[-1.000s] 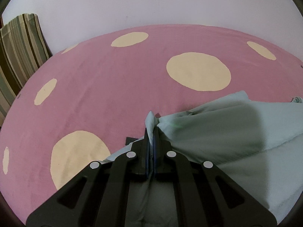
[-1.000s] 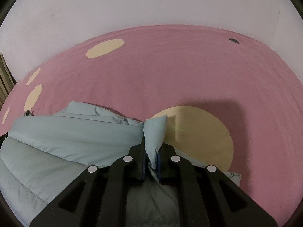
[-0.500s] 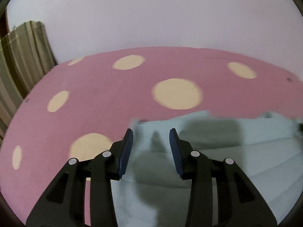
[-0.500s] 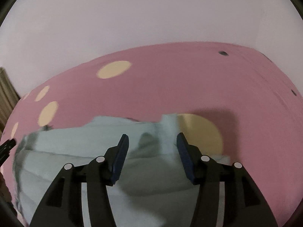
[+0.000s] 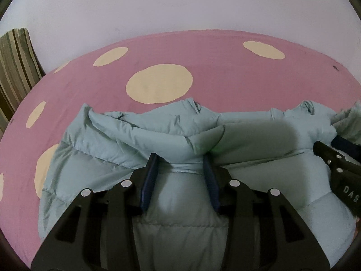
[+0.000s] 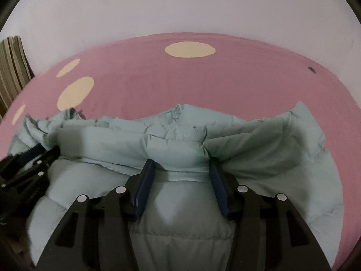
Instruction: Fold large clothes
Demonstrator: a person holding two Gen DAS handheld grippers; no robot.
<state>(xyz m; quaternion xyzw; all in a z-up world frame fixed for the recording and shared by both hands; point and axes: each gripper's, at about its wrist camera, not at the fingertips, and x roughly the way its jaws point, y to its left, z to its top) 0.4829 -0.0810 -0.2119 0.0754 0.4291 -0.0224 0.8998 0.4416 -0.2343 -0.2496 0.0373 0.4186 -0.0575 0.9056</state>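
A pale blue-green puffer jacket [image 5: 158, 135] lies folded on the pink bed cover [image 5: 203, 52] with cream dots. It also shows in the right wrist view [image 6: 180, 140]. My left gripper [image 5: 180, 164] is open, jaws wide apart, low over the jacket's folded edge, holding nothing. My right gripper [image 6: 180, 169] is open too, over the same fold further right. The right gripper also shows at the right edge of the left wrist view [image 5: 338, 171], and the left gripper at the left edge of the right wrist view [image 6: 29, 167].
A plain white wall [image 5: 180, 4] stands behind the bed. A striped cushion or curtain [image 5: 15, 63] is at the far left, also visible in the right wrist view [image 6: 11, 67]. A small dark speck [image 6: 311, 68] lies on the cover at the far right.
Both grippers were shut on the jacket's edge a second ago; they have let it go, opened wide and pulled back. The folded edge now lies flat on the jacket.
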